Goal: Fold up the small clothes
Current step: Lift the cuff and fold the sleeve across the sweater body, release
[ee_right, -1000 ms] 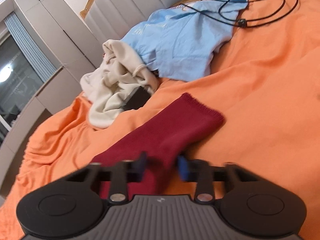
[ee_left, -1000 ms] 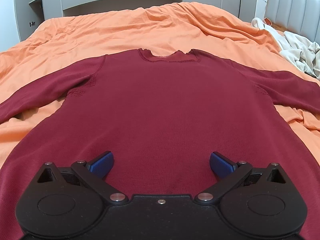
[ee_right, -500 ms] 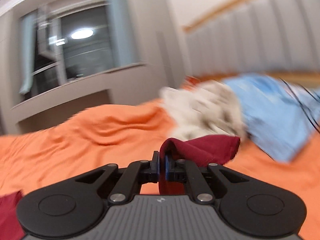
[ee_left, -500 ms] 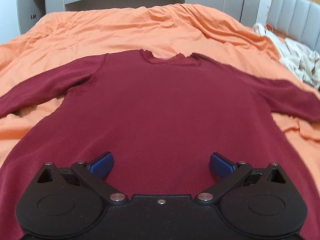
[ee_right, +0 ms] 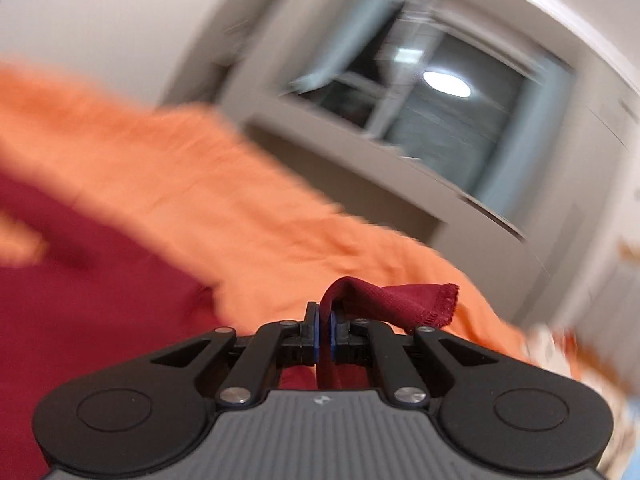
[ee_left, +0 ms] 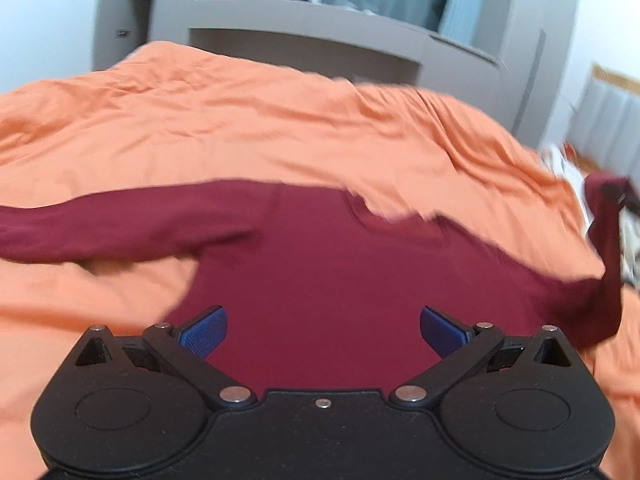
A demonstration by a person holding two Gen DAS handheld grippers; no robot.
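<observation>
1. One garment under inspection: a dark red long-sleeved top point(ee_left: 320, 264) lying on an orange bedcover point(ee_left: 240, 128), chest and neckline facing up, fabric plain and finely knit
2. One sleeve point(ee_left: 100, 228) extends flat across the bedcover toward the left edge of the left wrist view; the neckline point(ee_left: 384, 216) shows a shallow scooped edge, blurred
3. The opposite sleeve point(ee_left: 604, 248) is raised off the bed at the right edge of that view, hanging in a steep line down to the shoulder
4. Left gripper point(ee_left: 323, 330): jaws released and wide apart, blue pads point(ee_left: 202, 334) hovering over the lower body of the top with nothing between them; contact with the fabric cannot be determined
5. Right gripper point(ee_right: 325, 330): jaws clenched on the sleeve cuff point(ee_right: 404, 300), which folds over the fingertips and shows a frayed, serrated edge pointing right
6. Surroundings: grey cabinetry with a window point(ee_right: 424, 104) beyond the bed; pale clothing point(ee_right: 552, 348) at the right margin, heavily blurred
</observation>
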